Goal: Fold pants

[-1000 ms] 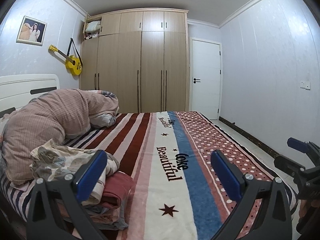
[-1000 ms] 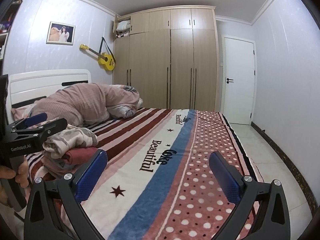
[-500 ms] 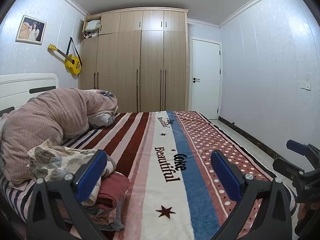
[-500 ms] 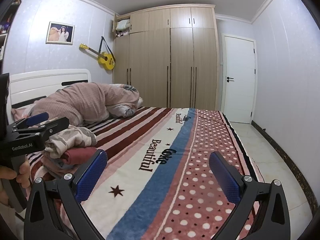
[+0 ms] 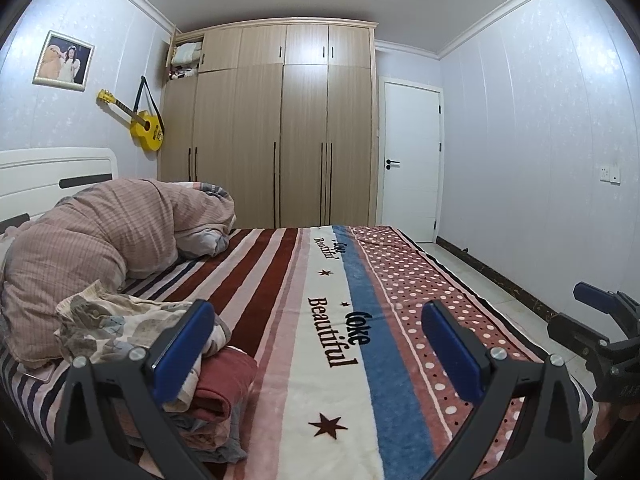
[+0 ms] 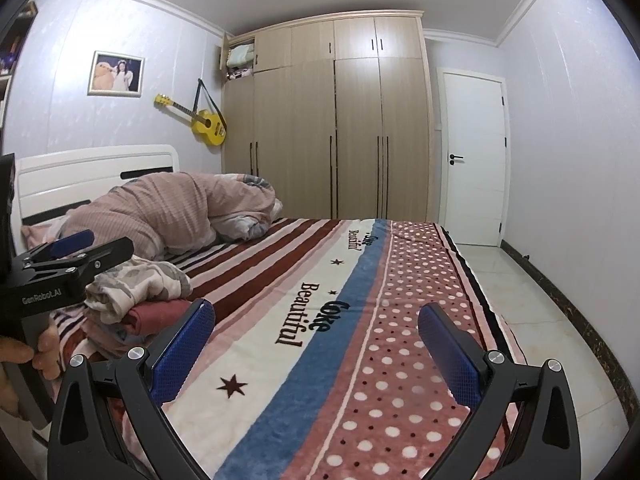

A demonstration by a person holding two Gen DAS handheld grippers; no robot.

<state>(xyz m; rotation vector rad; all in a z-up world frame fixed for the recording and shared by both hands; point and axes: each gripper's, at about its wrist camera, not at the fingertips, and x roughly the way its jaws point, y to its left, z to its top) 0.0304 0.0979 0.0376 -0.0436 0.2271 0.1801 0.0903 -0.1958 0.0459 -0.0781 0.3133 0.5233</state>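
Fabric in view: a pile [image 5: 160, 344] of garments lies on the blanket [image 5: 340, 360], just behind and beside the left jaw of our left gripper [image 5: 316, 348].
Pants: we cannot tell which garment in the pile is the pants; a patterned piece [image 5: 116, 320] sits on top, a red folded piece [image 5: 224, 380] beneath it.
Left gripper: jaws spread wide, nothing between them; pile partly hidden behind its left finger.
Right gripper [image 6: 316, 348]: jaws spread wide, empty; only bare blanket lies between them, pile well off to the left.
Left hand [image 6: 28, 356]: wrapped around the left gripper's handle, seen at the left edge of the right view.
Step in hand: we judge this as the start; no garment is picked or spread out yet.
Next move: we would swing the left gripper leftward and down to the pile, close on an edge of the pants, and draw them onto the open blanket ahead.
Risk: a pinch may lift several layers together.
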